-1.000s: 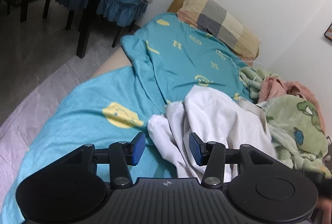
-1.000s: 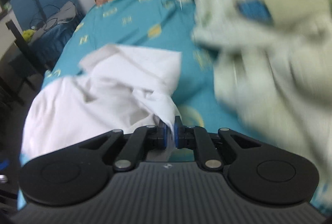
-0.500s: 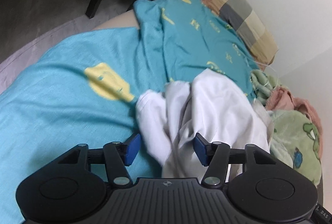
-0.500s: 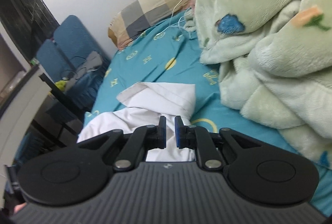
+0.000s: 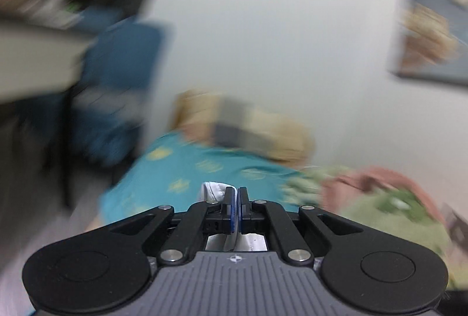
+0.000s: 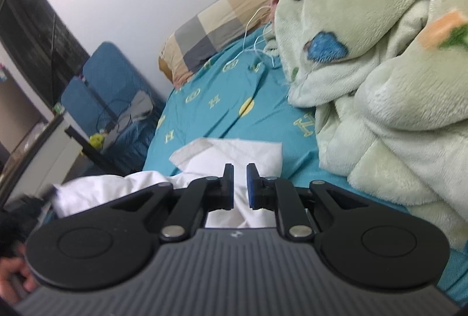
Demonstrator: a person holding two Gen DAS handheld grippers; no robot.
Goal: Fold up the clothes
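Cloth of the white shirt (image 6: 234, 152) on the teal bed sheet (image 6: 204, 111) looks soft and light (best pinched at an edge), left gripper (image 5: 236, 209) shut on a fold, right gripper (image 6: 239, 187) slightly open above it.

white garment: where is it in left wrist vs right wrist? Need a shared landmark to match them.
Left wrist: white garment bottom centre, pinched in the left gripper.
Right wrist: spread on the teal sheet, lower centre-left, beyond the right gripper, whose jaws stand slightly apart.
Shared landmark: checked pillow against the wall.

Motion-blurred pillow (image 5: 242, 128) and wall picture (image 5: 430, 32) (left view).
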